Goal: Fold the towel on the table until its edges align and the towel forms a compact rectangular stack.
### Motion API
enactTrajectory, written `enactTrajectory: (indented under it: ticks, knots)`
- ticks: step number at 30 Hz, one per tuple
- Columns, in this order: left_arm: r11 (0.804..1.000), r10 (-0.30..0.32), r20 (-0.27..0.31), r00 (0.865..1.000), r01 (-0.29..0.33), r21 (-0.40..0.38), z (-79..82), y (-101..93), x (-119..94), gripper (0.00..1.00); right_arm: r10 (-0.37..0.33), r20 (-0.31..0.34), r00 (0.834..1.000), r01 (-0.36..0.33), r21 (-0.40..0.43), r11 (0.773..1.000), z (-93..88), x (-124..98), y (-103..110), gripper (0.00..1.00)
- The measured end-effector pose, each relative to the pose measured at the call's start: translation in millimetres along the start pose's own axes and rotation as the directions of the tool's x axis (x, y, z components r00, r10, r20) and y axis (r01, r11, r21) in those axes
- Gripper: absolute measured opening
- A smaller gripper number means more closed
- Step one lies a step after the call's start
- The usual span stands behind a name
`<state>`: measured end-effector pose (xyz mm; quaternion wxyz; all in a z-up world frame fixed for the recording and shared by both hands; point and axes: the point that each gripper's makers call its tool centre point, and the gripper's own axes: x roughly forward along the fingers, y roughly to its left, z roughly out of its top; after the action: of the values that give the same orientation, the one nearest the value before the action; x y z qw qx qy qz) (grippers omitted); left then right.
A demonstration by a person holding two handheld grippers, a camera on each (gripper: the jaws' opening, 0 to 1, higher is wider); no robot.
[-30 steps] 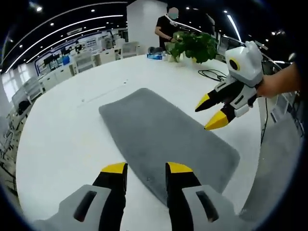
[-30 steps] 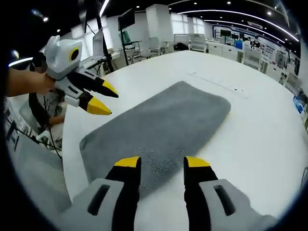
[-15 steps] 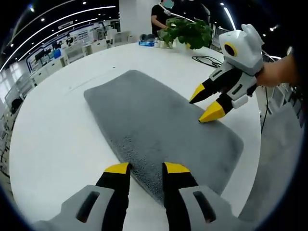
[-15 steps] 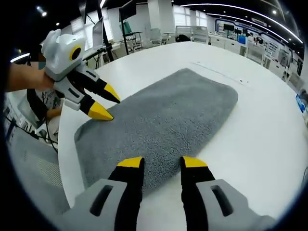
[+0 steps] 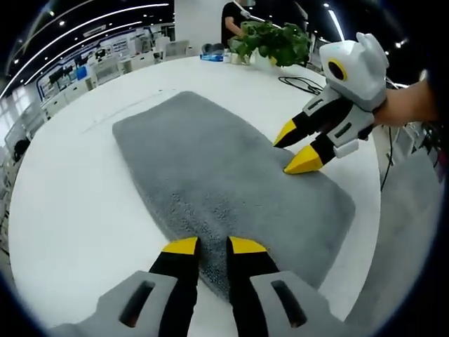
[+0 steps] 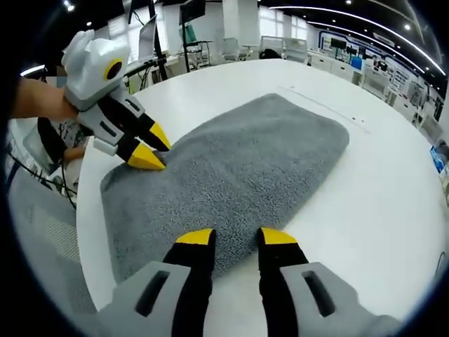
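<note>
A grey towel point(image 5: 210, 154) point(image 6: 238, 161) lies flat and unfolded on the round white table point(image 5: 63, 189) point(image 6: 365, 196). My left gripper point(image 5: 212, 247) is down at one long edge near a corner, with its yellow-tipped jaws a narrow gap apart over the towel's edge. It also appears in the right gripper view point(image 6: 154, 149), its lower tip touching the towel. My right gripper point(image 6: 236, 239) stands open at the opposite long edge, jaws over the border. In the left gripper view point(image 5: 295, 149) its lower tip rests on the towel's edge.
A potted plant point(image 5: 270, 42), a black cable point(image 5: 298, 81) and a blue item point(image 5: 210, 57) sit at the table's far side, where a person point(image 5: 235, 14) stands. The table's rim is close behind both grippers. Desks and chairs point(image 6: 280, 49) fill the room beyond.
Both grippers have come down and forward to the towel's long edges. The jaws of each have narrowed, the left's more. The towel still lies flat.
</note>
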<state>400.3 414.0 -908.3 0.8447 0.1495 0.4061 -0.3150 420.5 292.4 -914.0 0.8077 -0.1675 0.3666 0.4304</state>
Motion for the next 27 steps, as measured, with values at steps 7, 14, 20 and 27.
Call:
enactTrajectory:
  ticks: [7,14,20,27]
  knots:
    - [0.999,-0.020,0.024,1.000,0.021,-0.035,2.8,-11.0,3,0.14,0.000,-0.009,1.000,0.000,-0.021,1.000,-8.5,-4,-7,0.22]
    - [0.998,-0.040,0.048,0.998,0.043,-0.055,10.8,-32.5,10,0.14,-0.013,-0.005,1.000,0.013,-0.022,1.000,-28.4,-21,-17,0.22]
    - [0.996,-0.070,0.050,0.996,0.073,-0.049,20.6,-54.1,17,0.14,-0.035,-0.002,0.999,0.035,-0.012,0.999,-44.7,-36,-23,0.22]
    - [0.995,-0.085,0.060,0.995,0.088,-0.038,28.5,-72.5,23,0.14,-0.053,-0.017,0.998,0.052,-0.019,0.998,-57.8,-50,-30,0.22]
